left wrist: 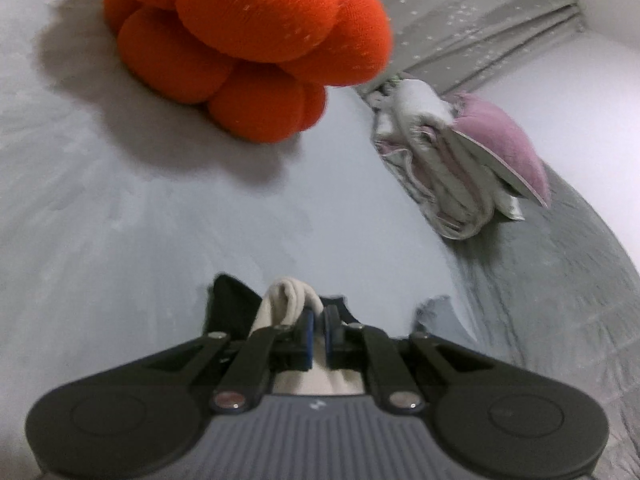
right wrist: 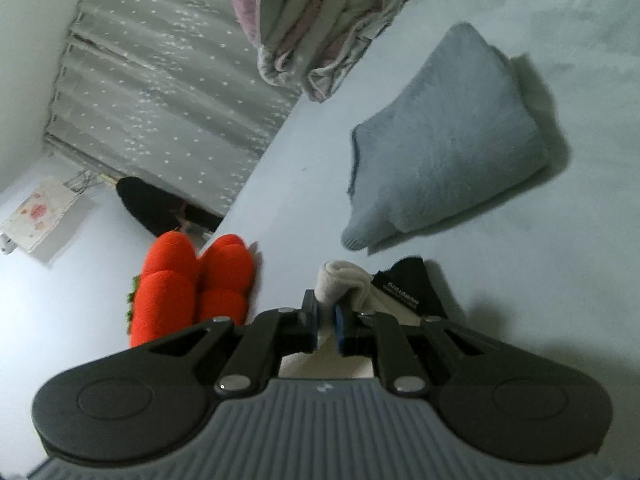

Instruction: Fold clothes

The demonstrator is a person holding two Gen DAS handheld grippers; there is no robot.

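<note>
A cream and black garment bunches up between the blue pads of my left gripper, which is shut on it above the pale bed sheet. In the right wrist view my right gripper is shut on the same kind of cream cloth, with a black part bearing white lettering hanging to its right. Most of the garment is hidden below both grippers.
An orange plush toy lies on the bed ahead of the left gripper, also seen as an orange plush. A folded pink and white stack sits at the bed edge. A folded grey-blue fleece lies ahead of the right gripper. A starred grey curtain hangs beyond.
</note>
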